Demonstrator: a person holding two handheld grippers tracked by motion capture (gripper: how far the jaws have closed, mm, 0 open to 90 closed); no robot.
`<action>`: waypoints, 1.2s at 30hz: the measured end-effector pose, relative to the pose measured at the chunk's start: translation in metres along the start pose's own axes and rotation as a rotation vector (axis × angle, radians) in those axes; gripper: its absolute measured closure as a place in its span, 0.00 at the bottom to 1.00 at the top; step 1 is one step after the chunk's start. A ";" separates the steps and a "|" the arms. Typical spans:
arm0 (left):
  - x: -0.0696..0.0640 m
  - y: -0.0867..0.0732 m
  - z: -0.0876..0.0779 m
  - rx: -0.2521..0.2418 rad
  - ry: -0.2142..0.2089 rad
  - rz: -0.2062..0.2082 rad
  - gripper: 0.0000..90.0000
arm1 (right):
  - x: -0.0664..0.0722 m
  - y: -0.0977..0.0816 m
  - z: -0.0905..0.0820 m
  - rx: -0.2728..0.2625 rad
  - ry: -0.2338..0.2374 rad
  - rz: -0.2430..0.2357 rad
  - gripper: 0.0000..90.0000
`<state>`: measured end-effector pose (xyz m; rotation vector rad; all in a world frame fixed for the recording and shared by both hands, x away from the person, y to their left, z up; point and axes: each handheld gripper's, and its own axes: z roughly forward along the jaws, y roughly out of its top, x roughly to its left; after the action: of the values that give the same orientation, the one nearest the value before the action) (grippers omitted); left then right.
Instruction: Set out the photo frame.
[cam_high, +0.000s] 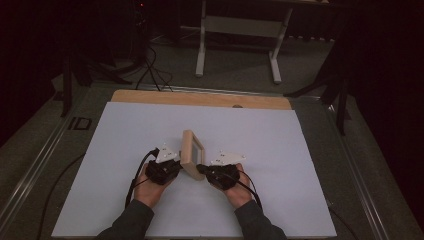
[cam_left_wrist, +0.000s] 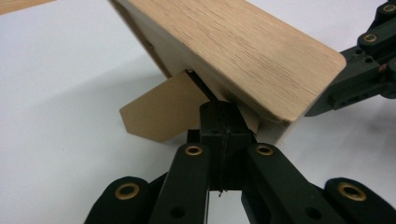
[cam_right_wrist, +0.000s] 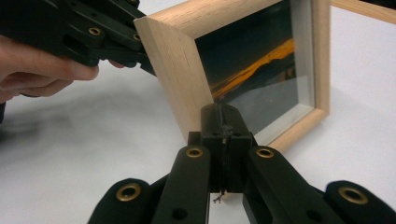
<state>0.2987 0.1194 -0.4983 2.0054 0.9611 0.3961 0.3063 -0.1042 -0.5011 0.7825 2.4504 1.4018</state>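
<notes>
We read only the letters "ID", pale on the grey floor strip (cam_high: 80, 123) at the left of the high view.

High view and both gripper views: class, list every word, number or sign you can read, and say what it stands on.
"ID": pale letters on the dark floor surface left of the white board.
Wooden picture frame: no writing; its photo shows only an orange streak on dark.
Nothing else is legible.

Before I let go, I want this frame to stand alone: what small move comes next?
Probably swing the cardboard stand further out with the left tool: the picture frame is upright, both shut tools touch it, and the right tool steadies its front edge.
</notes>
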 end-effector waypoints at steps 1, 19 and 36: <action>0.001 0.000 0.000 0.000 -0.001 -0.006 1.00 | 0.000 0.000 0.001 0.000 0.002 -0.001 0.99; 0.009 -0.001 -0.006 -0.031 0.041 -0.025 0.90 | 0.008 0.004 0.002 0.016 -0.017 -0.075 0.93; 0.016 0.001 -0.027 -0.087 0.112 -0.071 0.61 | -0.003 0.006 -0.009 -0.009 -0.050 -0.049 0.68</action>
<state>0.2945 0.1463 -0.4829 1.8814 1.0631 0.5073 0.3067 -0.1097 -0.4914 0.7416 2.4072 1.3582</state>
